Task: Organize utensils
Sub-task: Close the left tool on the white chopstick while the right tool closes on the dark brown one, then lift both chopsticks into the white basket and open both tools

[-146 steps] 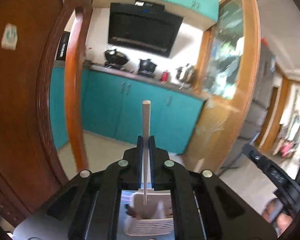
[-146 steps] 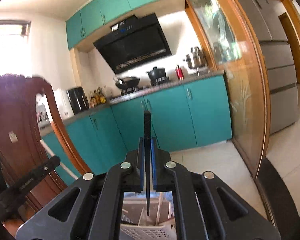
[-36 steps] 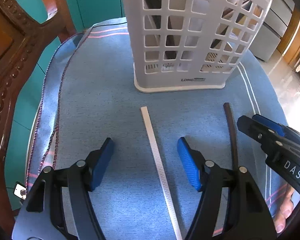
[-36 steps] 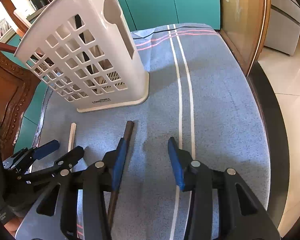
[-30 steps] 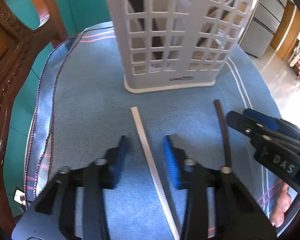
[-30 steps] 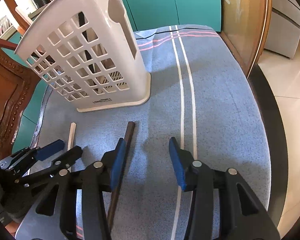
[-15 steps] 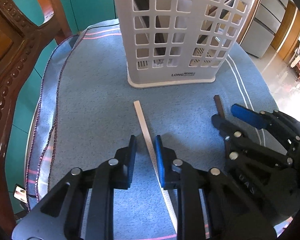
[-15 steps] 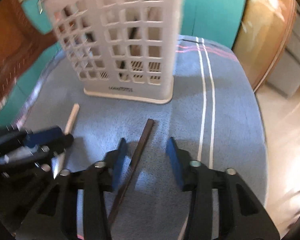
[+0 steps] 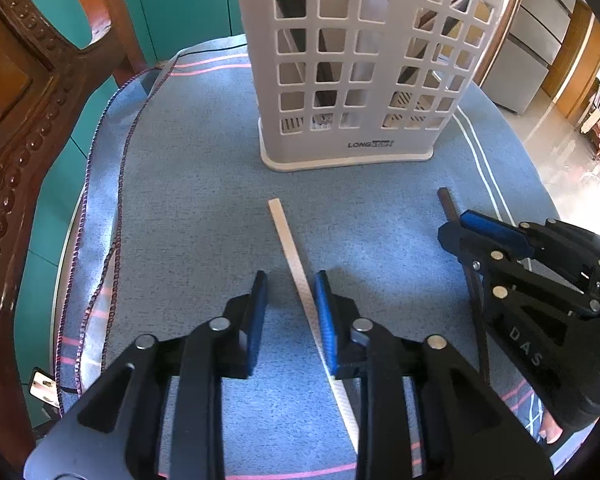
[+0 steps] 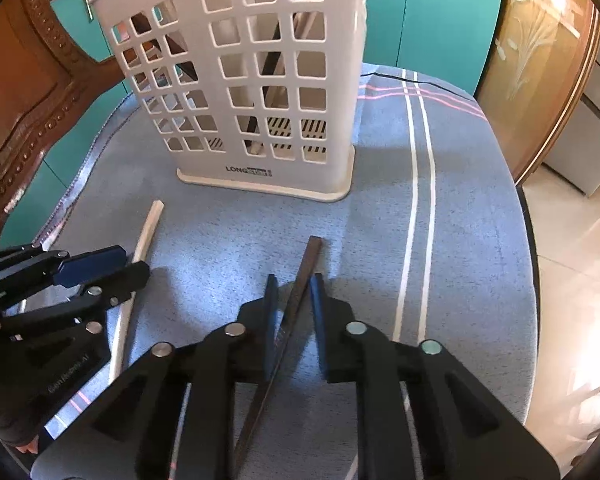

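Observation:
A pale chopstick (image 9: 288, 236) lies on the blue cloth (image 9: 188, 184) in front of a white lattice utensil basket (image 9: 360, 60). My left gripper (image 9: 290, 284) straddles it, narrowly open, right pad touching the stick, left pad apart. A dark chopstick (image 10: 306, 268) lies to the right. My right gripper (image 10: 294, 286) straddles it with a narrow gap on each side. The basket (image 10: 260, 64) holds several chopsticks. In the right wrist view the pale chopstick (image 10: 148, 228) and left gripper (image 10: 100, 266) are at the left; the right gripper (image 9: 472, 228) shows in the left wrist view.
A carved wooden chair back (image 9: 24, 92) stands at the left. The small round table's edge (image 10: 530, 240) drops to a tiled floor on the right. Teal cabinets (image 10: 440, 16) are behind.
Both grippers have come down over the two chopsticks on the cloth and narrowed their jaws around them. The right gripper has shifted left so that the dark chopstick is between its fingers.

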The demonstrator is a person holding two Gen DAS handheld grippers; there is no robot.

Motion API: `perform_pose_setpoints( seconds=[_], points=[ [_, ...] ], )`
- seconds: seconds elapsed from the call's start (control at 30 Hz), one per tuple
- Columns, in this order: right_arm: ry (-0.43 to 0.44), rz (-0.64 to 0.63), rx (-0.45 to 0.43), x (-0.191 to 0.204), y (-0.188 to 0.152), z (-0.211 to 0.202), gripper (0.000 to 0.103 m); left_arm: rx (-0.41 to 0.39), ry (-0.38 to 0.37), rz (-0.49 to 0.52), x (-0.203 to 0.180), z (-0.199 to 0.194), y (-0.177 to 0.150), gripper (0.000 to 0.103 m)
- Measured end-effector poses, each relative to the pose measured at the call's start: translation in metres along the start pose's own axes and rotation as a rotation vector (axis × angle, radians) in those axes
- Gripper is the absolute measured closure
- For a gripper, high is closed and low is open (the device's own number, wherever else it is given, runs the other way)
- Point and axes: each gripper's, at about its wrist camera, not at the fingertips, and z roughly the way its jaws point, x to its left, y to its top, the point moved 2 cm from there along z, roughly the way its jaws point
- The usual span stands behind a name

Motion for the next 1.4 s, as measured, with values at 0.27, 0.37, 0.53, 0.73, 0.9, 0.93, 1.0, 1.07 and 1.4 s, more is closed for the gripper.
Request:
perform_pose_setpoints(
  seconds=[0.27,0.37,0.53,0.73,0.9,0.93,1.0,1.07,1.4],
  points=[
    [-0.006,0.027,-0.034,-0.004,0.003,-0.01,0.078,-0.009,0.009,-0.02,0.01,0.005,0.006,0.064],
    [-0.012,0.02,-0.025,-0.001,0.0,-0.008,0.073,-0.012,0.025,-0.021,0.007,0.006,0.008,0.057],
    [-0.061,-0.001,-0.014,0.008,-0.003,-0.002,0.073,-0.015,0.042,-0.037,0.006,0.009,0.012,0.054],
    [-0.077,0.016,-0.013,0.006,-0.002,0.0,0.073,-0.021,0.046,-0.032,0.003,0.011,0.014,0.058],
    [-0.082,0.008,-0.021,0.009,-0.002,0.0,0.073,-0.022,0.036,-0.018,-0.005,0.009,0.013,0.069],
    [-0.081,0.011,-0.022,0.01,-0.002,0.0,0.073,-0.021,0.031,-0.015,-0.007,0.009,0.012,0.073],
    [-0.08,0.013,-0.024,0.01,-0.003,0.0,0.074,-0.02,0.019,-0.008,-0.011,0.008,0.012,0.081],
    [-0.067,0.014,-0.026,0.012,-0.003,0.0,0.083,-0.022,0.011,0.004,-0.017,0.006,0.011,0.089],
    [0.009,0.057,-0.04,0.007,-0.001,-0.008,0.096,-0.036,0.0,-0.006,-0.021,0.001,0.008,0.096]
  ],
)
